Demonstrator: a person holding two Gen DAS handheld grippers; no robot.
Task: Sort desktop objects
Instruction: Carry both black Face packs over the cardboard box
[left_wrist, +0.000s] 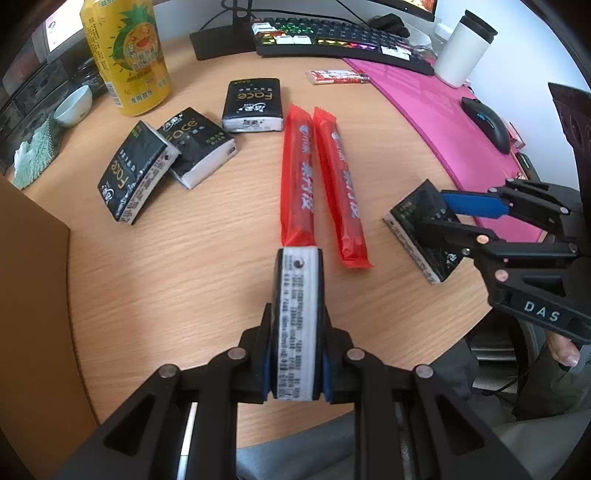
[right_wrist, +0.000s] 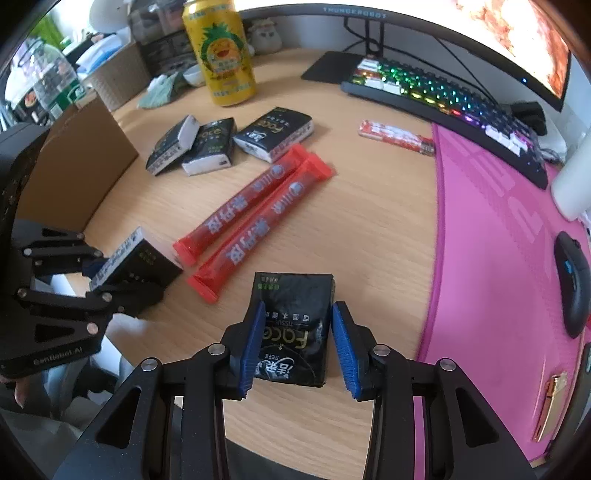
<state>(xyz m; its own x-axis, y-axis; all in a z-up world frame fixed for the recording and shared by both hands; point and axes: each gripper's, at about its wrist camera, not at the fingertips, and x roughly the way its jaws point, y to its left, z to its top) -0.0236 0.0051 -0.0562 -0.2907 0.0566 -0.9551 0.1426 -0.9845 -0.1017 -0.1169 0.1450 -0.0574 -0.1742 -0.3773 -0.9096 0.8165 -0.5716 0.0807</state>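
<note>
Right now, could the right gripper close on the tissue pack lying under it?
Probably yes. The right gripper has its blue fingers either side of that tissue pack, with a gap on the right side. Nothing lies between them; the red stick packs sit clear.

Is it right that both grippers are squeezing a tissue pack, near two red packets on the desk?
Not quite. Only the left gripper squeezes a tissue pack. The right wrist view shows the right gripper open around another tissue pack, its right pad clear. The two red packets are there.
</note>
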